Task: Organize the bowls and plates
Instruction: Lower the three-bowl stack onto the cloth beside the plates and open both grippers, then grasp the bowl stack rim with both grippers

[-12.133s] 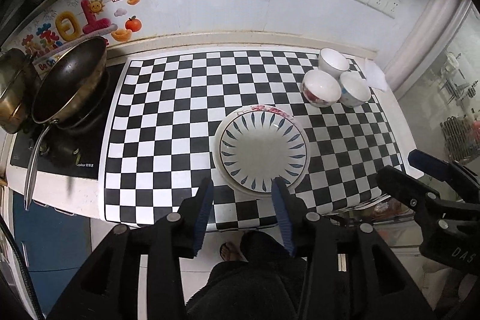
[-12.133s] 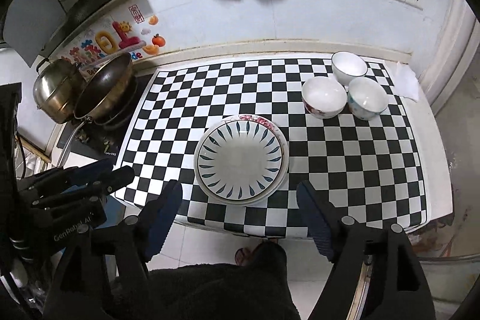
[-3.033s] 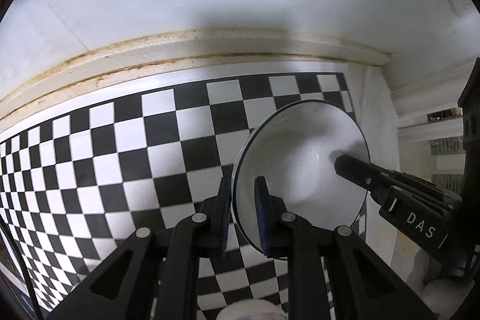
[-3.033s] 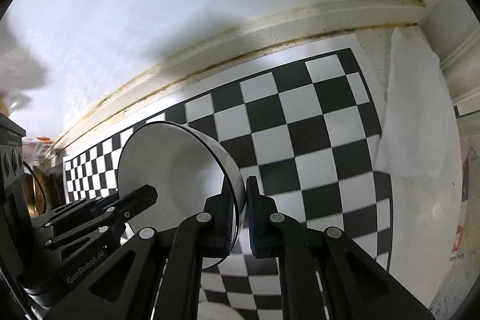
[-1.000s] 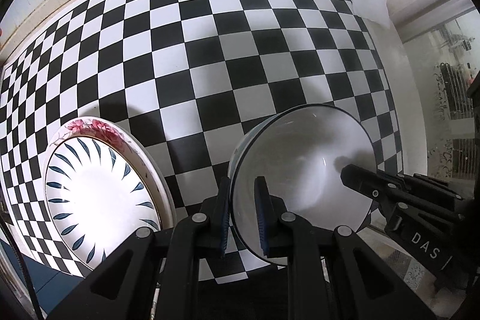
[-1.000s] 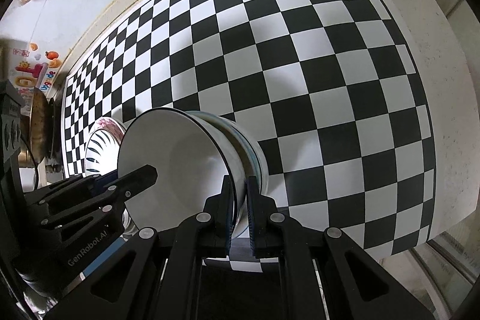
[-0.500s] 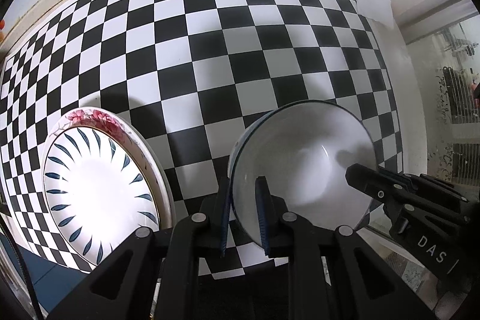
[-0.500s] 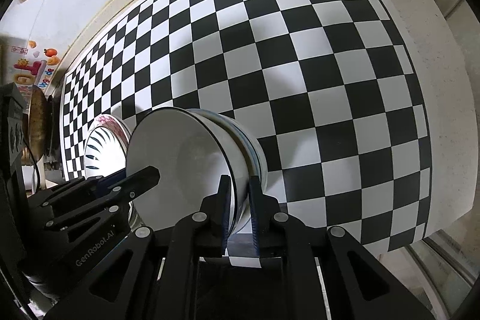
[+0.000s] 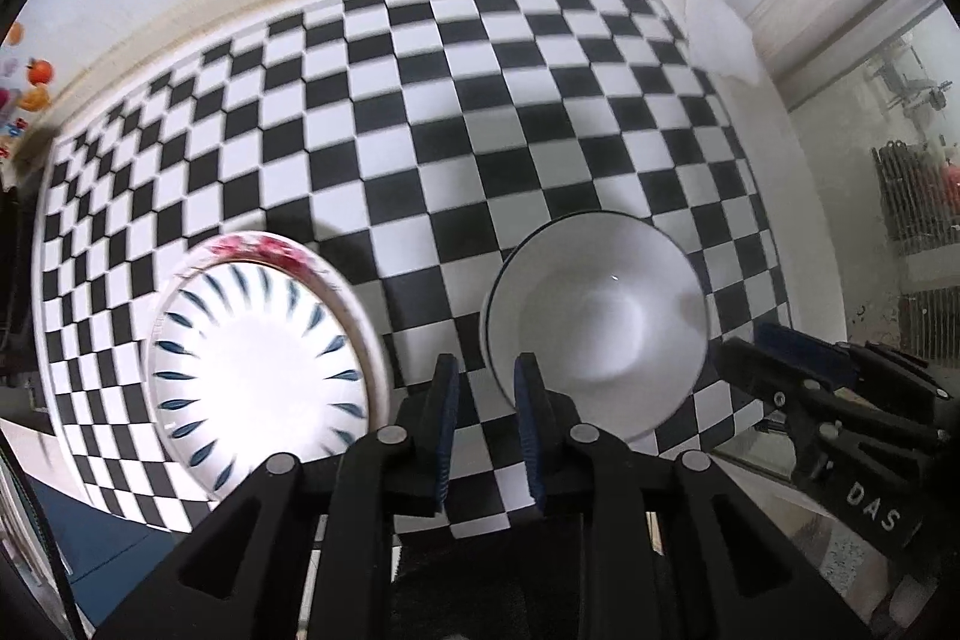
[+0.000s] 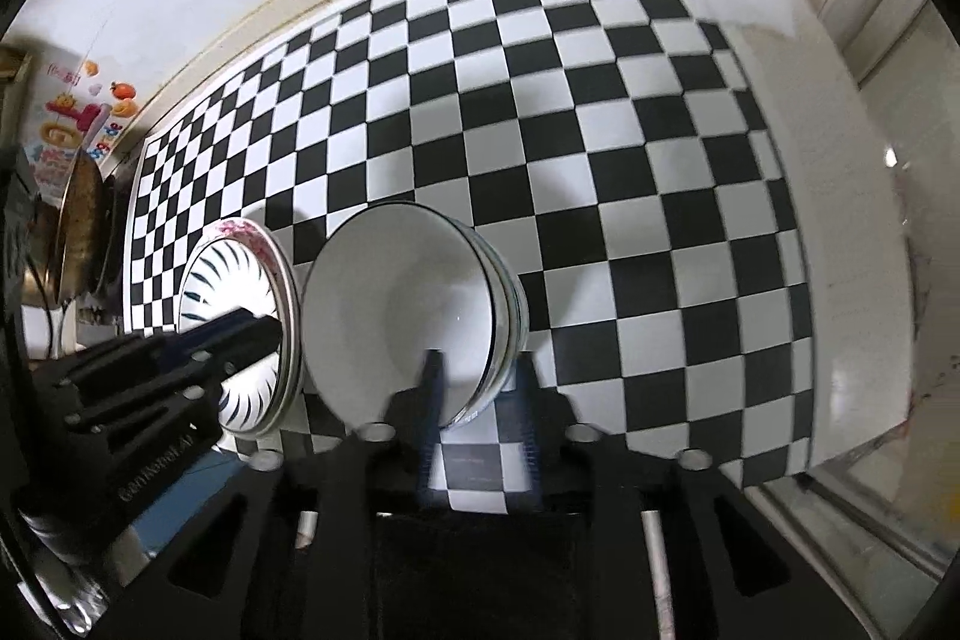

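Observation:
A stack of white bowls (image 9: 600, 334) sits on the checkered counter mat near its front edge, also in the right wrist view (image 10: 414, 316). A stack of plates (image 9: 252, 370) with blue petal marks, over a red-flowered plate, lies just left of it and shows in the right wrist view (image 10: 240, 298). My left gripper (image 9: 483, 400) is open and empty, its jaws just in front of the bowls' left rim. My right gripper (image 10: 477, 400) is open, its fingers straddling the bowls' near rim without gripping. Each gripper shows in the other's view.
The checkered mat (image 9: 456, 100) covers the counter up to the back wall. A white cloth (image 9: 720, 34) lies at the back right corner. A pan (image 10: 84, 214) stands on the stove at the far left. The counter's front edge runs just below the dishes.
Both grippers let go of the bowl stack, which now rests on the mat next to the plates. Both have opened and drawn back toward the front edge.

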Demonstrator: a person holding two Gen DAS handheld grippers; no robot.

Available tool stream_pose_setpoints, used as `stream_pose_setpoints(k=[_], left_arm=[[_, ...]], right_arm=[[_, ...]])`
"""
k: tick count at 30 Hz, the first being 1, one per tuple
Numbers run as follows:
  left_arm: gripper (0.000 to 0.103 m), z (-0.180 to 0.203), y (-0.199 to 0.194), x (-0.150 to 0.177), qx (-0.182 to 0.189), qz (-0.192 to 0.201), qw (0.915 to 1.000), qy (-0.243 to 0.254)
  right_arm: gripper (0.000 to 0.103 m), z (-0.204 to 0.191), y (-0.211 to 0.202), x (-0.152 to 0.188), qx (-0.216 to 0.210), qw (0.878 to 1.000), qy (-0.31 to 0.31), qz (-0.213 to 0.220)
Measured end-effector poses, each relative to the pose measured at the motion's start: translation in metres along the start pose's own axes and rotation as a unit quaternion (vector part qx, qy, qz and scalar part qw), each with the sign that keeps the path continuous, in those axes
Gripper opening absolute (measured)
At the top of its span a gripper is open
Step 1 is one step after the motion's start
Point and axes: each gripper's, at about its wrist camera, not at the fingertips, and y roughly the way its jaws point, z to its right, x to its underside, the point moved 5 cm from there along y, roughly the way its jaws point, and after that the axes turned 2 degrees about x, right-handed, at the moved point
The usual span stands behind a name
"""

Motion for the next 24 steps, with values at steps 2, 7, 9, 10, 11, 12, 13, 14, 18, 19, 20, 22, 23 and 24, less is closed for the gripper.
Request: stream_pose_setpoints(k=[2,7,9,10,11,12,13,14,18,19,20,22,23,24], left_arm=[[0.022,-0.001,-0.018,0.006,-0.001,0.019,0.9998,0.007],[0.043,-0.004,-0.056,0.022,-0.004,0.061,0.9981,0.013],[0.064,-0.004,-0.067,0.028,-0.006,0.077,0.9969,0.016],[0.075,-0.004,-0.076,0.032,-0.005,0.090,0.9958,0.018],[0.077,-0.004,-0.082,0.035,-0.004,0.099,0.9949,0.018],[0.077,-0.004,-0.086,0.036,-0.005,0.104,0.9944,0.019],[0.078,-0.004,-0.094,0.039,-0.006,0.112,0.9935,0.019],[0.079,-0.004,-0.100,0.041,-0.005,0.119,0.9928,0.019],[0.087,-0.001,-0.123,0.049,0.000,0.141,0.9898,0.019],[0.087,0.000,-0.129,0.052,0.003,0.146,0.9892,0.018],[0.087,0.000,-0.134,0.055,0.003,0.149,0.9886,0.017],[0.087,-0.001,-0.144,0.062,0.001,0.158,0.9873,0.017],[0.087,-0.001,-0.148,0.065,-0.001,0.163,0.9866,0.015],[0.087,-0.002,-0.152,0.068,-0.002,0.166,0.9860,0.014]], right_arm=[[0.046,-0.004,-0.017,0.007,0.005,1.000,-0.009,0.018],[0.074,-0.015,-0.063,0.024,0.012,0.998,-0.023,0.064],[0.079,-0.020,-0.077,0.030,0.017,0.997,-0.025,0.076],[0.080,-0.022,-0.085,0.034,0.018,0.996,-0.028,0.082],[0.080,-0.026,-0.092,0.038,0.020,0.996,-0.031,0.087],[0.082,-0.029,-0.098,0.042,0.022,0.995,-0.034,0.092],[0.083,-0.032,-0.105,0.046,0.024,0.994,-0.038,0.096],[0.083,-0.035,-0.109,0.050,0.025,0.994,-0.041,0.099],[0.084,-0.045,-0.131,0.065,0.033,0.991,-0.053,0.115],[0.084,-0.047,-0.138,0.069,0.037,0.990,-0.056,0.122],[0.084,-0.048,-0.142,0.071,0.037,0.990,-0.058,0.126],[0.085,-0.050,-0.155,0.079,0.036,0.988,-0.059,0.137],[0.085,-0.050,-0.161,0.081,0.037,0.987,-0.059,0.142],[0.085,-0.051,-0.166,0.084,0.039,0.987,-0.060,0.147]])
